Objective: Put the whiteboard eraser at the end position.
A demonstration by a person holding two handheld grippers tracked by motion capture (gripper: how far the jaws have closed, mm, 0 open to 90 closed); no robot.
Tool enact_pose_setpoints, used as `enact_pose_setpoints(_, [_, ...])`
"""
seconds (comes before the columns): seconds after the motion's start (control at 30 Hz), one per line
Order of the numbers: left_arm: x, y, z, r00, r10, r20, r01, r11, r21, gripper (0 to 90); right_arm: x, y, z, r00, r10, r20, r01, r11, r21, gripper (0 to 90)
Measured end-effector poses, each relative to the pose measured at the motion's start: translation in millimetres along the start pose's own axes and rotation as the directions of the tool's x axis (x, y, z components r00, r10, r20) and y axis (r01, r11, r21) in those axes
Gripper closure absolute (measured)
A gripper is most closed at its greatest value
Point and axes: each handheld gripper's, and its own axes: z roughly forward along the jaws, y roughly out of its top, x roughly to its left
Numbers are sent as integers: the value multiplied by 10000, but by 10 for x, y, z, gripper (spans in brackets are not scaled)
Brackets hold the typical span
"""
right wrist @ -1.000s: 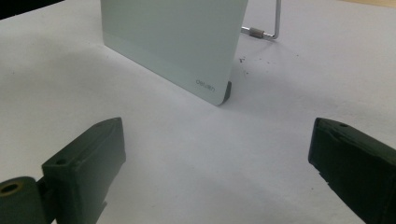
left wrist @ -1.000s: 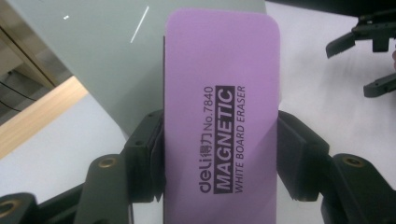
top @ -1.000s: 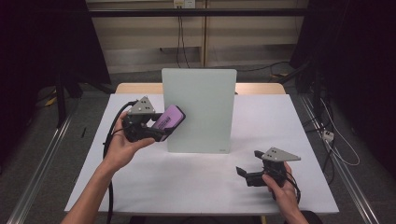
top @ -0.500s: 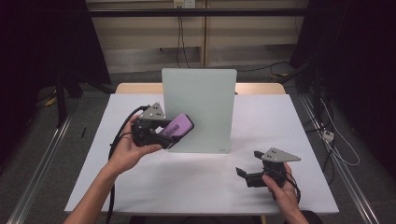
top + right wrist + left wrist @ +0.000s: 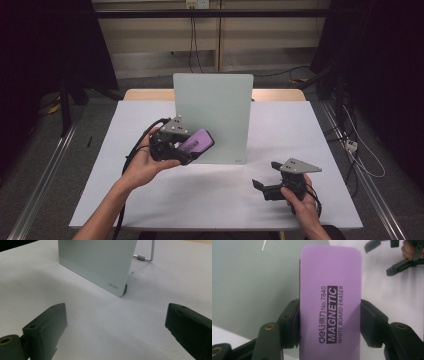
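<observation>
Left tongs (image 5: 192, 147) clenched on purple eraser (image 5: 330, 302), gripped across its sides approx mid-length, held off the table (image 5: 210, 220) at the whiteboard (image 5: 212, 117) lower-left face. Looks like a wipe step: get pad face flat to board, light even pressure, don't tip the stand. Right tongs (image 5: 116, 335) released, empty, resting nr table's front right. Count: 1 eraser, 1 board, 2 tongs.

A smooth, matt purple plastic eraser (image 5: 330, 302) before a glossy pale-green board (image 5: 216, 107) on a thin metal wire stand (image 5: 147, 255), on a matt white table (image 5: 310, 135).
</observation>
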Motion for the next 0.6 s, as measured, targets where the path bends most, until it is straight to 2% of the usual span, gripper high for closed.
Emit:
enact_pose_setpoints(0.13, [-57, 13, 120, 9998, 170, 115, -175, 9991, 393, 409, 4, 3, 5, 10000, -59, -3, 59, 10000, 21, 39])
enact_pose_setpoints(0.27, [-171, -33, 277, 9975, 506, 483, -548, 9945, 892, 408, 4, 4, 6, 10000, -60, 40, 60, 10000, 38, 39])
enact_pose_setpoints(0.6, [-345, -156, 439, 9924, 581, 1088, -737, 9867, 1447, 408, 10, 10, 6, 9999, 10, 151, -11, 10000, 35, 39])
